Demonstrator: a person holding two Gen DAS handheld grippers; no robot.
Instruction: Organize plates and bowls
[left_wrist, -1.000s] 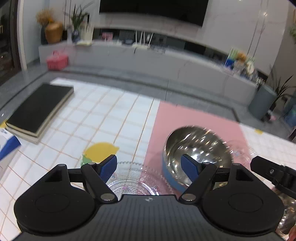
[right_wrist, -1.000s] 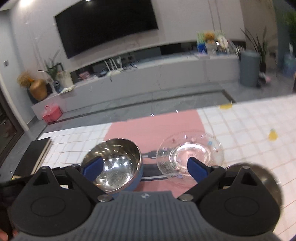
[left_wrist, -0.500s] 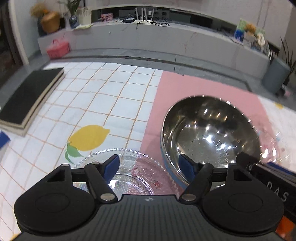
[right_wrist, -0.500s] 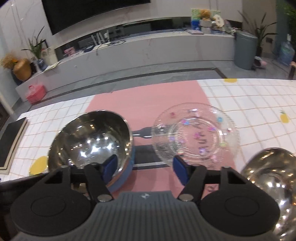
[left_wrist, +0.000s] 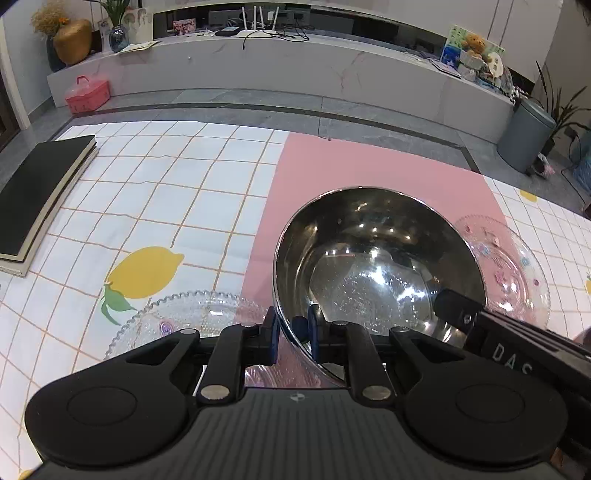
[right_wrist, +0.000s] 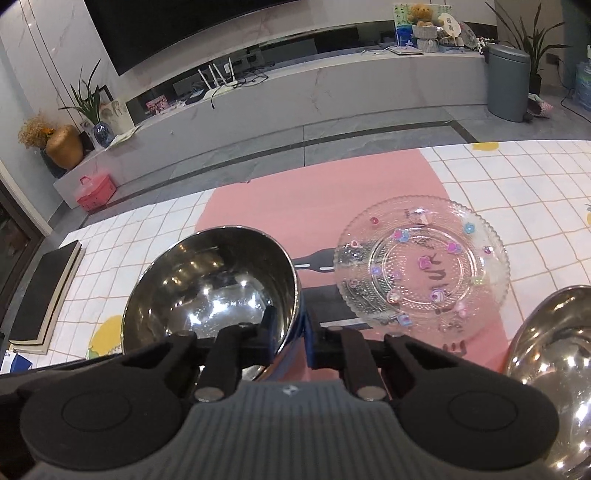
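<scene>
A steel bowl (left_wrist: 376, 266) with a blue outside stands on the pink mat (left_wrist: 369, 166). My left gripper (left_wrist: 293, 328) is closing on its near left rim, blue pads pressing either side of the wall. The right gripper (right_wrist: 291, 328) is closing on the same bowl (right_wrist: 210, 288) at its near right rim, one pad inside and one outside. A clear glass plate (left_wrist: 184, 317) lies just left of the bowl, partly under my left gripper. A second glass plate (right_wrist: 421, 266) with small coloured flowers lies to the bowl's right. Another steel bowl (right_wrist: 554, 350) sits at the far right.
The table has a white tiled cloth with lemon prints (left_wrist: 147, 273). A black book (left_wrist: 33, 195) lies at the left edge. Beyond the table's far edge are a grey floor, a long low cabinet (left_wrist: 295, 70) and a grey bin (right_wrist: 508, 81).
Both grippers came down and forward to the steel bowl and went from wide open to shut on its rim, left on the left side, right on the right.
</scene>
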